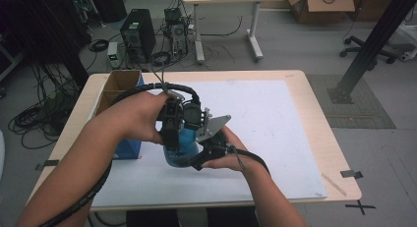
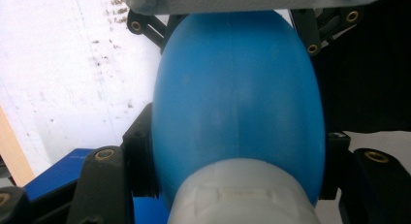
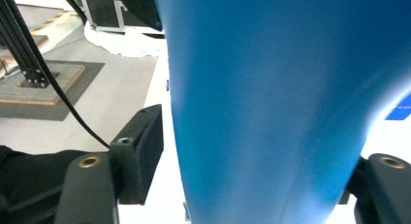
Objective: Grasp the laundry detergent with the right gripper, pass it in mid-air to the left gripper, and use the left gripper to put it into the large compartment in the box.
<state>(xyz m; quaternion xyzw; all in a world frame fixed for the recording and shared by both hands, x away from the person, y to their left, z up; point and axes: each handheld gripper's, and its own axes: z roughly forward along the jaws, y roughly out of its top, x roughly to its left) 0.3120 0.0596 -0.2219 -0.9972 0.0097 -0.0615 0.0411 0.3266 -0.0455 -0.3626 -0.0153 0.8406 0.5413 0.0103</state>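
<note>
Blue rounded plastic bottle (image 1: 179, 147) with white cap, above white-sheeted tabletop (image 1: 275, 124), centre-left. Left gripper (image 2: 237, 151) fingers clamp its body; right gripper (image 3: 252, 161) fingers: left pad apart, grip unclear. Risk: smooth curved sides slipping, bottle dropping.

The blue bottle (image 3: 286, 103) is blurred and cut off in the right gripper view.

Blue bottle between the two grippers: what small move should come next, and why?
Probably close the right gripper fully on the blue bottle. The left gripper already clamps it just above the white cap, while in the right gripper view one pad stands off the bottle's side.
</note>
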